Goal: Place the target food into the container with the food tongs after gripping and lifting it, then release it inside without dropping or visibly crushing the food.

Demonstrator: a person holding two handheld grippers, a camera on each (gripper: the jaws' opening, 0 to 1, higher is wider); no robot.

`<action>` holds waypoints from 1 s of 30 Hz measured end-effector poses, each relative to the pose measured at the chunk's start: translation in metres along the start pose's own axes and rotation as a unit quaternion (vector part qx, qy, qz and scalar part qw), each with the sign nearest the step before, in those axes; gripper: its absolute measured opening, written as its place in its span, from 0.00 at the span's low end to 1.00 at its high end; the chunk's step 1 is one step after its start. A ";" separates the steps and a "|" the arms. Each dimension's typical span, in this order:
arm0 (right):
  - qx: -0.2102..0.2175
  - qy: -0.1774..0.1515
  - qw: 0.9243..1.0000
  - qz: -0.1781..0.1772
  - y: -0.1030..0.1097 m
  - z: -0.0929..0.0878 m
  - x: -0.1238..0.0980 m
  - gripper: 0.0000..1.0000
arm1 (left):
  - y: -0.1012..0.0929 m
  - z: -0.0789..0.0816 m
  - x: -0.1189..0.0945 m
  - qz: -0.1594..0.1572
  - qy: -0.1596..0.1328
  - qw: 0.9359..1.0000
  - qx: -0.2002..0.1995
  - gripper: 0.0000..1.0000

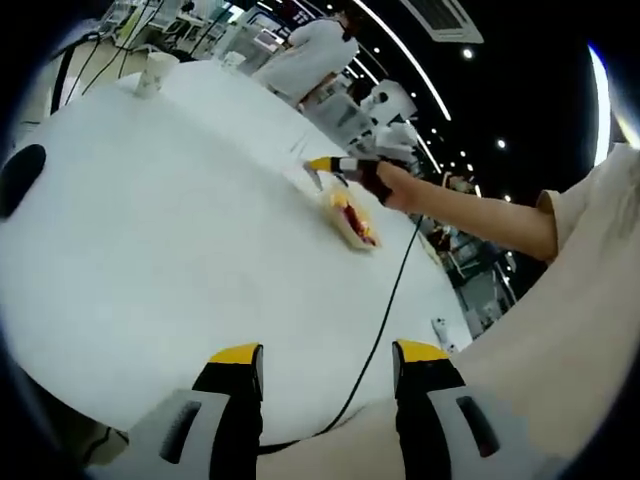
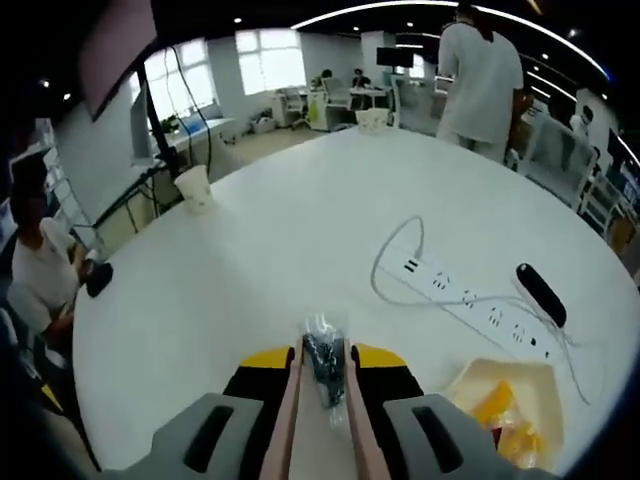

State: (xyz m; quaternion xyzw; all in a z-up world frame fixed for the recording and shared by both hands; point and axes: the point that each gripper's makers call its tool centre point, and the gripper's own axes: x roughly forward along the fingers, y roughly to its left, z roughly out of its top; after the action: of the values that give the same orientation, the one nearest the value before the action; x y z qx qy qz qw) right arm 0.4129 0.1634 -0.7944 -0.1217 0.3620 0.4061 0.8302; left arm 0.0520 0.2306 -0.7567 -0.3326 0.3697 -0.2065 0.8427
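Food: a dark crinkly piece (image 2: 324, 362) sits pinched between the two pale arms of the food tongs (image 2: 322, 410), raised above the white table (image 2: 300, 250) in the right gripper view.
Tongs: arms drawn together and clamped on the food, squeezed by the right gripper (image 2: 322, 372), whose jaws press on them from both sides.
Container: pale tray (image 2: 497, 372) just to the right of the tongs, already holding orange and red pieces.
Left gripper: (image 1: 325, 365) jaws apart, idle over the near table edge.
Surroundings: power strip (image 2: 465, 292) and its cord lie beyond the tray; paper cup (image 2: 194, 187) well apart.
Risk: the food looks light and held near the tips, so slackening the squeeze during the sideways carry could drop it short of the tray; squeezing harder could crush it.
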 end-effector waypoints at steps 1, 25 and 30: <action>0.002 -0.001 1.000 0.001 0.000 0.001 -0.002 0.21 | -0.001 0.001 0.000 -0.001 -0.001 1.000 0.002 0.52; 0.031 -0.060 0.998 -0.011 -0.007 0.020 -0.041 0.21 | -0.021 0.002 -0.008 -0.007 -0.015 0.999 0.041 0.52; 0.023 -0.070 0.997 -0.013 -0.006 0.028 -0.052 0.21 | -0.024 -0.002 -0.012 -0.004 -0.011 0.999 0.047 0.52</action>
State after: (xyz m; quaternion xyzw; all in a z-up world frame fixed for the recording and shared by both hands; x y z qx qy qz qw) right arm 0.4102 0.1433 -0.7383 -0.0784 0.3107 0.3945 0.8612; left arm 0.0404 0.2205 -0.7347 -0.2967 0.3491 -0.2232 0.8604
